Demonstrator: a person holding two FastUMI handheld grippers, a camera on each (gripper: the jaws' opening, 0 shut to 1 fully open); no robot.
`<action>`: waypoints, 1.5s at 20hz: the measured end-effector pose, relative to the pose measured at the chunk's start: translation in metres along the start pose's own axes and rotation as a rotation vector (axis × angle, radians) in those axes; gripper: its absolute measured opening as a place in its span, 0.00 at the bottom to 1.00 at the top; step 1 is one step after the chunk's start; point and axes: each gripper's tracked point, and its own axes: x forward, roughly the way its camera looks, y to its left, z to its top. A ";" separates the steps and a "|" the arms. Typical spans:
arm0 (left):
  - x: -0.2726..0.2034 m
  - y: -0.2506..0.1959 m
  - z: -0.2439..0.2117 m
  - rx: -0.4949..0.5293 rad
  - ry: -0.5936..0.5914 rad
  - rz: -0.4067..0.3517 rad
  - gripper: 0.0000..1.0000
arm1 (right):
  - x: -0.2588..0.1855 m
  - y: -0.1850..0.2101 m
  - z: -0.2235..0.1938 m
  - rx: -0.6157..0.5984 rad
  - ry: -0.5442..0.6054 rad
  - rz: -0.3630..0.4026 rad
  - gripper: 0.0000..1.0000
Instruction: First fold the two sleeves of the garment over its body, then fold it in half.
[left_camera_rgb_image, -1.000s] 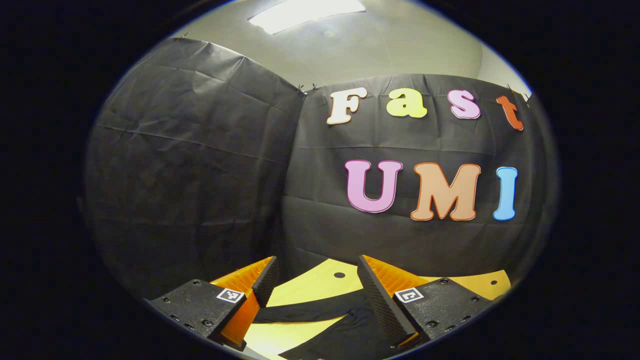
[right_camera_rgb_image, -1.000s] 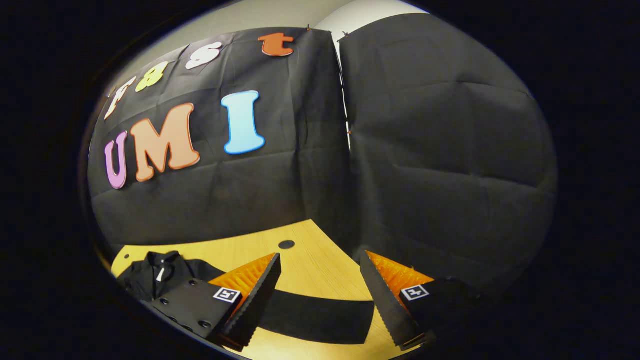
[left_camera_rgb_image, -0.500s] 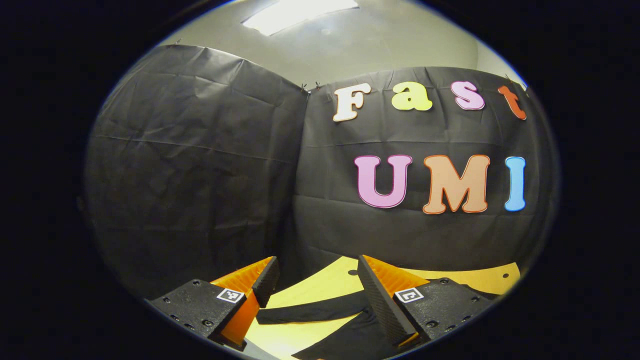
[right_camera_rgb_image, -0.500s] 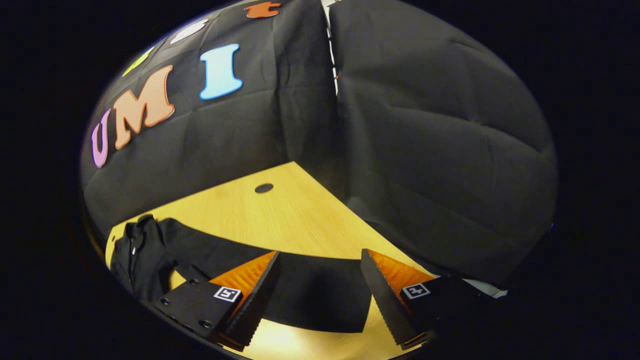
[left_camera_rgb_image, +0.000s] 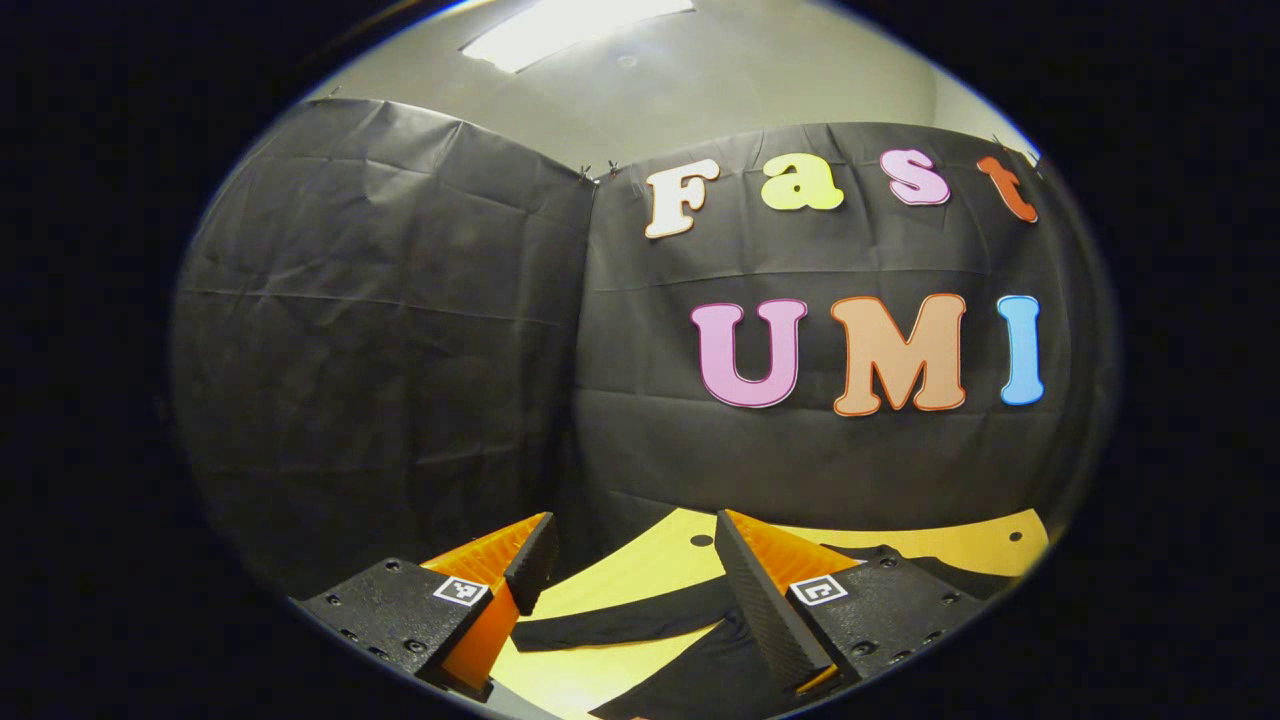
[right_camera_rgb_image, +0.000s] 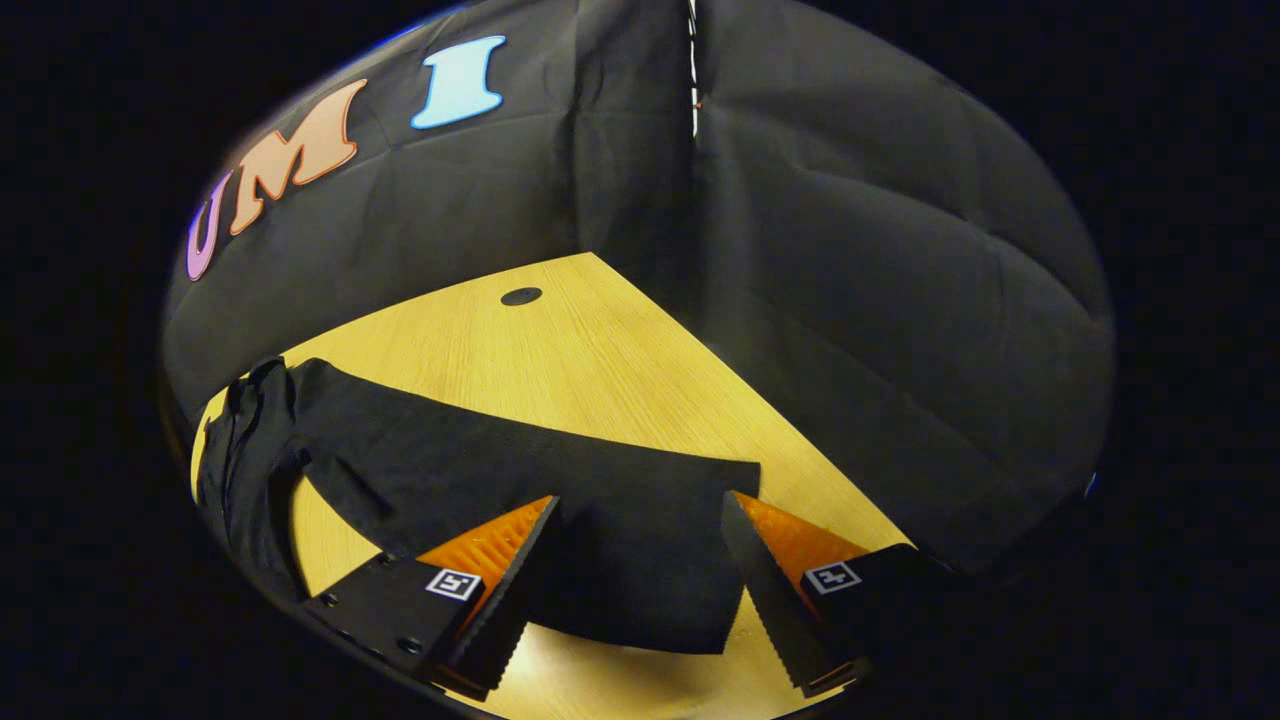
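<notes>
A black long-sleeved garment (right_camera_rgb_image: 250, 470) lies spread on the wooden table (right_camera_rgb_image: 580, 360). In the right gripper view one sleeve (right_camera_rgb_image: 560, 490) stretches flat toward me, its cuff end lying under the gap of my right gripper (right_camera_rgb_image: 640, 520), which is open above it. In the left gripper view the other sleeve (left_camera_rgb_image: 620, 620) runs across the table below my left gripper (left_camera_rgb_image: 630, 545), also open with nothing between its fingers. More of the dark body cloth (left_camera_rgb_image: 700, 680) lies by its right finger.
Black cloth walls close the booth on the far sides. The table (left_camera_rgb_image: 660, 560) has small round holes, one hole (right_camera_rgb_image: 520, 296) near the back corner and another hole (left_camera_rgb_image: 702, 540) in the left gripper view. Bare wood lies beyond both sleeves.
My right gripper has tilted down and moved forward over the sleeve's cuff end, so more table shows. The left gripper has only shifted slightly.
</notes>
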 end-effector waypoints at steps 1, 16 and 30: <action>0.000 0.000 0.002 0.007 -0.003 0.000 0.92 | 0.001 -0.002 -0.004 0.006 0.006 -0.004 1.00; 0.004 -0.014 -0.010 -0.007 0.040 -0.048 0.92 | 0.005 -0.002 -0.003 -0.008 -0.017 0.010 0.82; 0.001 -0.026 -0.029 -0.088 0.093 -0.104 0.93 | 0.001 0.018 -0.004 -0.109 0.058 0.013 0.02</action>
